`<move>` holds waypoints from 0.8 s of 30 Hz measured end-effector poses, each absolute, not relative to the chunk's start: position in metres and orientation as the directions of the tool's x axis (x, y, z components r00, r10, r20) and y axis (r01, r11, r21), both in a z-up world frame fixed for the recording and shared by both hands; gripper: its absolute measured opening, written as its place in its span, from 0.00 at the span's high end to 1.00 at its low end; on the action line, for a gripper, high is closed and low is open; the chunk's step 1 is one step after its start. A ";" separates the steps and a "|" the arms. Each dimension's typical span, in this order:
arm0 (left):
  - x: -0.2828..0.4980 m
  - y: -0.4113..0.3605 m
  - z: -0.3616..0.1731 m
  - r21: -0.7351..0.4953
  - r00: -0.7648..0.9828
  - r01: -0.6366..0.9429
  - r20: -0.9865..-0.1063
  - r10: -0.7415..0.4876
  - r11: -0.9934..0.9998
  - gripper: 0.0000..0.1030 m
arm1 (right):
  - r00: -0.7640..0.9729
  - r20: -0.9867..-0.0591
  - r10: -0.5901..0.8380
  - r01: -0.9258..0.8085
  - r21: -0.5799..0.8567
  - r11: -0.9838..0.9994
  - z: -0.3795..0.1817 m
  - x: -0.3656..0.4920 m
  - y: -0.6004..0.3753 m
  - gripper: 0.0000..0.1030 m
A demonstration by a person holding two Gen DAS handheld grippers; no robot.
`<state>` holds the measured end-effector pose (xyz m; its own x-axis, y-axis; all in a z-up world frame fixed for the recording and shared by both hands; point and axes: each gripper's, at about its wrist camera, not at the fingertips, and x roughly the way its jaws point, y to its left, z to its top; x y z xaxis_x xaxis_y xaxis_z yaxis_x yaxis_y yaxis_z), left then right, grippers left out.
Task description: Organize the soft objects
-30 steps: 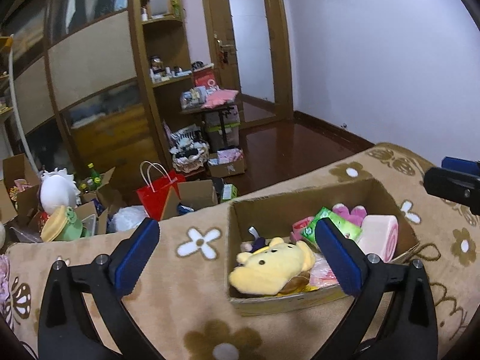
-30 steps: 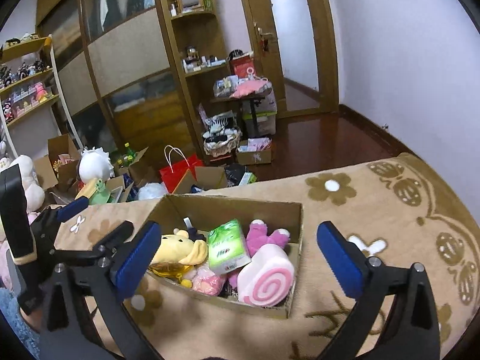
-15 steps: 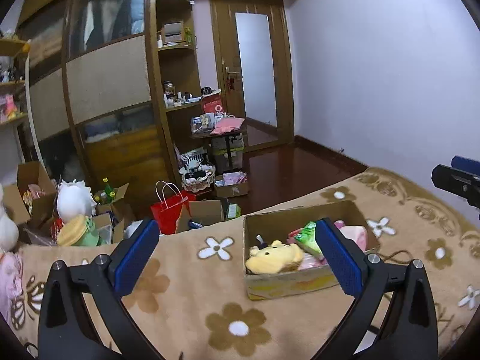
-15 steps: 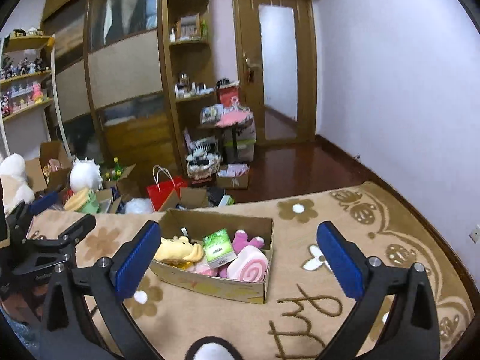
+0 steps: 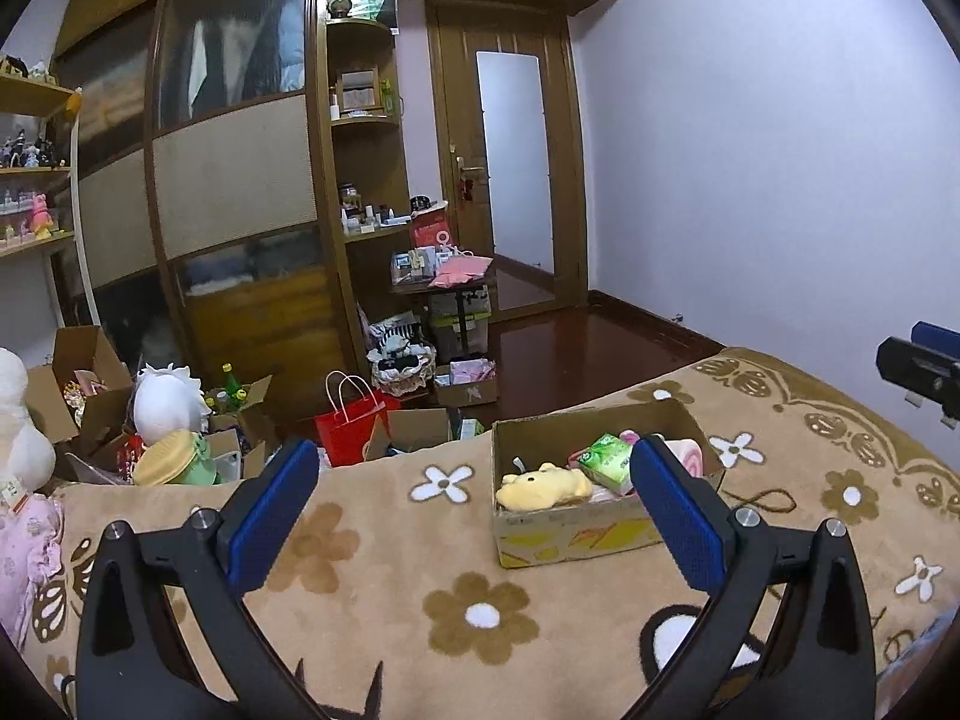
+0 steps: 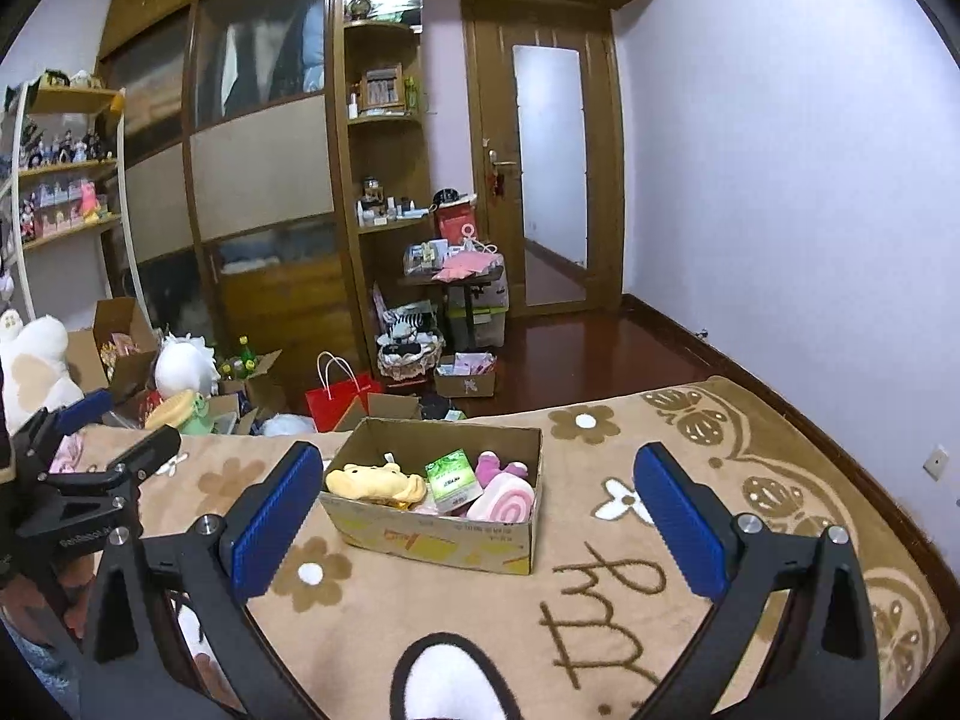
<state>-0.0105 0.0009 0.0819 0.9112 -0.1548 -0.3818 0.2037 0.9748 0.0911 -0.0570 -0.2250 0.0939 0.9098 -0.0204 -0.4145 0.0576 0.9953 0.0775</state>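
A cardboard box (image 5: 576,531) stands on a tan flowered blanket (image 5: 390,564). It holds a yellow plush (image 5: 543,486), a green tissue pack (image 5: 606,462) and a pink swirl roll toy (image 5: 690,456). The right wrist view shows the box (image 6: 444,537) with the yellow plush (image 6: 375,480), tissue pack (image 6: 453,477), pink roll (image 6: 504,501) and a pink plush (image 6: 492,465). My left gripper (image 5: 474,516) is open and empty, well back from the box. My right gripper (image 6: 468,516) is open and empty, also back from it. The left gripper (image 6: 108,444) shows at the right wrist view's left edge.
Beyond the blanket's far edge lie a red bag (image 5: 351,426), open cartons, a white plush (image 5: 165,402) and a yellow-green toy (image 5: 174,462). A wooden wardrobe and shelves (image 5: 240,210) stand behind, a door (image 5: 516,180) at the back. A pink cloth (image 5: 27,552) lies at left.
Both grippers have pulled back and up from the box, which now looks smaller and farther away. Both stay open and empty.
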 end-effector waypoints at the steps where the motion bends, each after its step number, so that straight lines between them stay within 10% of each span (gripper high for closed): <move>1: -0.014 0.001 0.080 0.089 0.912 0.206 -0.378 -0.158 0.975 0.00 | 0.913 -0.407 -0.025 0.062 0.080 0.995 0.092 -0.061 -0.225 0.00; 24: -0.014 -0.019 0.033 0.166 0.903 0.239 -0.401 -0.156 0.957 0.00 | 0.894 -0.440 -0.082 0.085 -0.014 0.996 0.053 -0.067 -0.214 0.00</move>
<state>-0.0139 -0.0187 0.0334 0.9027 -0.1557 -0.4011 0.2388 0.9568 0.1661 -0.0671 -0.2141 0.0532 0.8940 -0.0822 -0.4405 0.0847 0.9963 -0.0140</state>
